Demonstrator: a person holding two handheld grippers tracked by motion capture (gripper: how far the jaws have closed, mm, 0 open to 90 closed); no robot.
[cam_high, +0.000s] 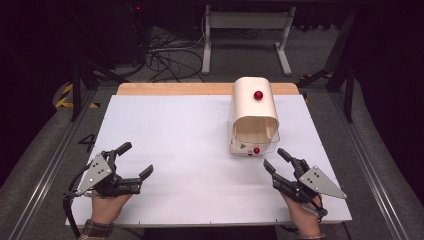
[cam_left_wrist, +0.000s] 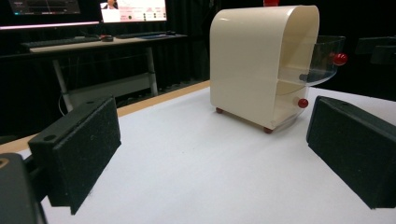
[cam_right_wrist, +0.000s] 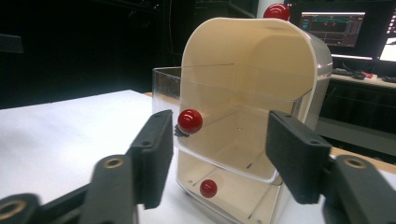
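A cream, round-topped box (cam_high: 254, 107) (cam_left_wrist: 243, 60) (cam_right_wrist: 252, 56) stands right of the middle of the white table top (cam_high: 175, 130), with a red knob (cam_high: 258, 95) on its roof. Its clear upper drawer (cam_right_wrist: 224, 116) (cam_left_wrist: 327, 56) sticks out toward me and carries a red knob (cam_right_wrist: 190, 121) (cam_left_wrist: 340, 59). Below it a second clear drawer has a smaller red knob (cam_right_wrist: 208, 188) (cam_high: 256, 150). My right gripper (cam_high: 272, 157) (cam_right_wrist: 224, 154) stands open just before the drawers, its jaws partly spread with nothing pressed between them. At the near left my left gripper (cam_high: 137, 158) (cam_left_wrist: 210, 154) is wide open and holds nothing.
A wooden strip (cam_high: 200, 88) runs along the table's far edge. Beyond it stand a white desk frame (cam_high: 245, 35) and loose cables (cam_high: 170, 60) on the floor. Lit monitors (cam_left_wrist: 133, 9) (cam_right_wrist: 329, 25) sit on desks in the dark surroundings.
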